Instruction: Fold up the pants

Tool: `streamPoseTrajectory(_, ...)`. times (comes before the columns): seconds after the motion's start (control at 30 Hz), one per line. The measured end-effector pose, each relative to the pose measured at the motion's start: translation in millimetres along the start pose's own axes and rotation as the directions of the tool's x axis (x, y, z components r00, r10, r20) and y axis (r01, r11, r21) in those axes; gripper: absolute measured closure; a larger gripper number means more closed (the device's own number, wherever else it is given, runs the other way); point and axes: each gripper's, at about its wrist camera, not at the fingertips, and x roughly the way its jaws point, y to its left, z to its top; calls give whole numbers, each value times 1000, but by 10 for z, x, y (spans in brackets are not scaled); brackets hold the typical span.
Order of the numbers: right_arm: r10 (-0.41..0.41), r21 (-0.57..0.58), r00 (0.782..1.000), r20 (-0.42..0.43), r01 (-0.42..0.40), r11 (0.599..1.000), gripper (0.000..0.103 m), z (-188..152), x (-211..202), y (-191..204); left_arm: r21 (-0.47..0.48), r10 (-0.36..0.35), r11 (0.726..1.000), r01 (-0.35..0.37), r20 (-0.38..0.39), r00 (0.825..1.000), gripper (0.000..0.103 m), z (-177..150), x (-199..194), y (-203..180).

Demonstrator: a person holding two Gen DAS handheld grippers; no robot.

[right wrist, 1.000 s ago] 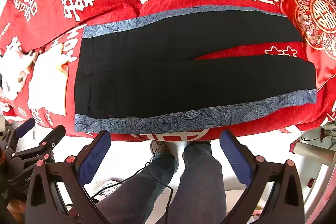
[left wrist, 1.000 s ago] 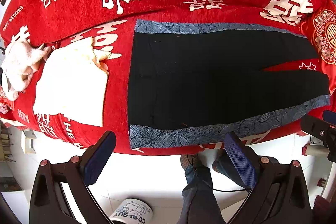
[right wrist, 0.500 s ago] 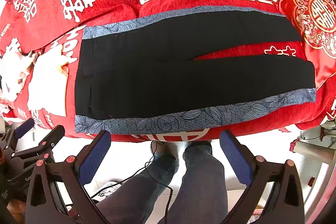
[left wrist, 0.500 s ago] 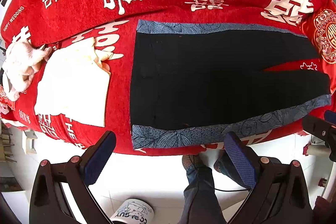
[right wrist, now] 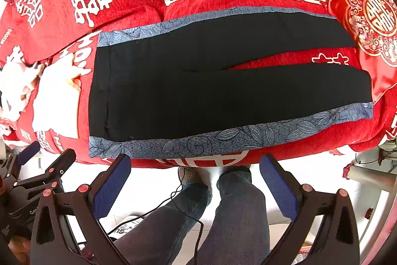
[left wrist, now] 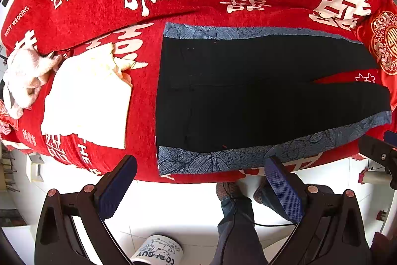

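Black pants [left wrist: 248, 91] [right wrist: 198, 88] with blue-grey floral side bands lie flat on a red cover, waistband to the left, both legs running right and slightly apart. My left gripper [left wrist: 201, 180] hangs open in front of the near edge, below the waist end. My right gripper [right wrist: 196, 180] is also open, below the middle of the near floral band. Neither touches the cloth. The left gripper's body [right wrist: 37, 180] shows at the lower left of the right wrist view.
A folded white cloth [left wrist: 86, 101] and a crumpled pale cloth [left wrist: 24, 76] lie left of the pants. A red embroidered cushion [right wrist: 372, 16] sits at the right end. A person's legs [right wrist: 211, 215] stand below on white tiles, beside a printed cup [left wrist: 158, 252].
Both views have drifted very slightly; the pants sit a touch further right in the left wrist view. Both grippers stay open and the pants lie as before.
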Motion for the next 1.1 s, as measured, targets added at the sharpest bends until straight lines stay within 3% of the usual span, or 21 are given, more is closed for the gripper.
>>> streamPoseTrajectory(0.57,2,44,1000,9,-3,999,0,-146,36,40,8,-7,1000,7,-5,1000,0,-79,85,83)
streamPoseTrajectory(0.77,14,33,1000,3,-14,999,0,-133,67,55,-70,-29,997,28,-18,999,0,-78,170,243)
streamPoseTrajectory(0.97,101,61,994,-31,-99,993,0,-142,253,-52,-180,-43,983,30,-69,997,0,-151,437,414)
streamPoseTrajectory(1.1,242,117,969,-54,-234,965,0,-178,535,-175,-256,-87,965,61,-91,992,0,-251,755,509)
